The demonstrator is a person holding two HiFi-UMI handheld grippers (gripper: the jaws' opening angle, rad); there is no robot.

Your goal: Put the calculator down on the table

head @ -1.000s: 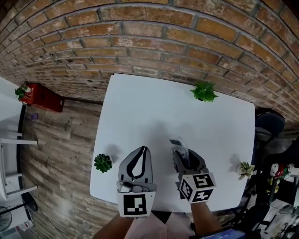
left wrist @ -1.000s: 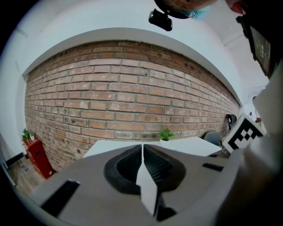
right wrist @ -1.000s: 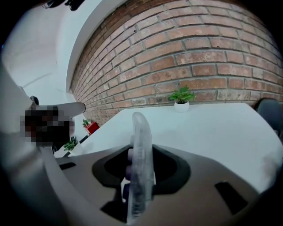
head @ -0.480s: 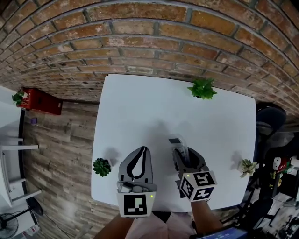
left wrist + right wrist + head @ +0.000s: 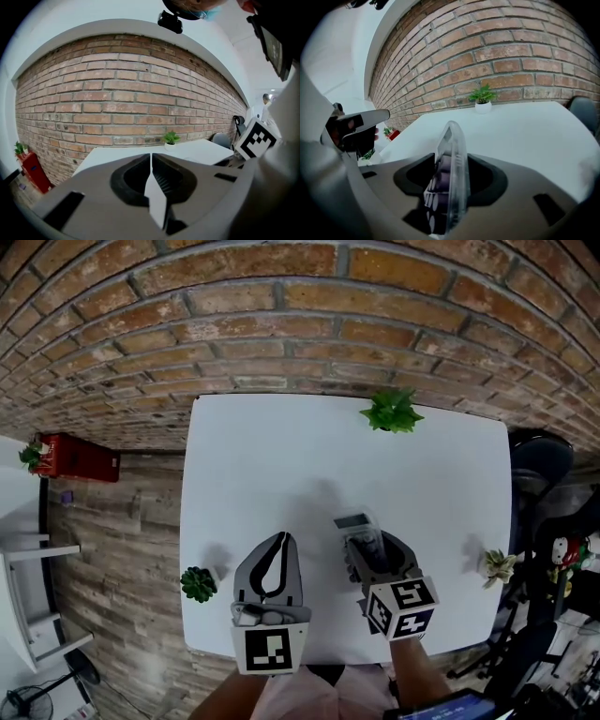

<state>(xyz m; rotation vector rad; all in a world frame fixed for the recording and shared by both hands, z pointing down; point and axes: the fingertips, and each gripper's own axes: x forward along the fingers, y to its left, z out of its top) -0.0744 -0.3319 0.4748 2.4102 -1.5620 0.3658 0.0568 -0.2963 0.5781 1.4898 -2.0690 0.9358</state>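
Three potted plants sit on the white table point(image 5: 281, 465) in the head view, with the brick wall point(image 5: 281, 334) beyond its far edge. One plant point(image 5: 391, 412) is at 1 o'clock on the tabletop, one point(image 5: 198, 583) at 8 o'clock and one point(image 5: 497, 565) at 4 o'clock. Both gripper views catch only the far plant, and the right gripper view shows it growing in a small white pot point(image 5: 483, 107).

On the wooden floor at 9 o'clock lies a red box point(image 5: 80, 457).

The left gripper point(image 5: 279, 540) hovers over the near edge at 6 o'clock. Its own view shows the jaws pressed together with nothing between them.

The right gripper point(image 5: 367, 549) is just beside it at 5 o'clock. Its jaws are opening, with the calculator point(image 5: 449, 159) standing on edge between them. Only the right gripper view shows the calculator's dark keys and clear cover. From the head view just its far end pokes out, low over the tabletop.
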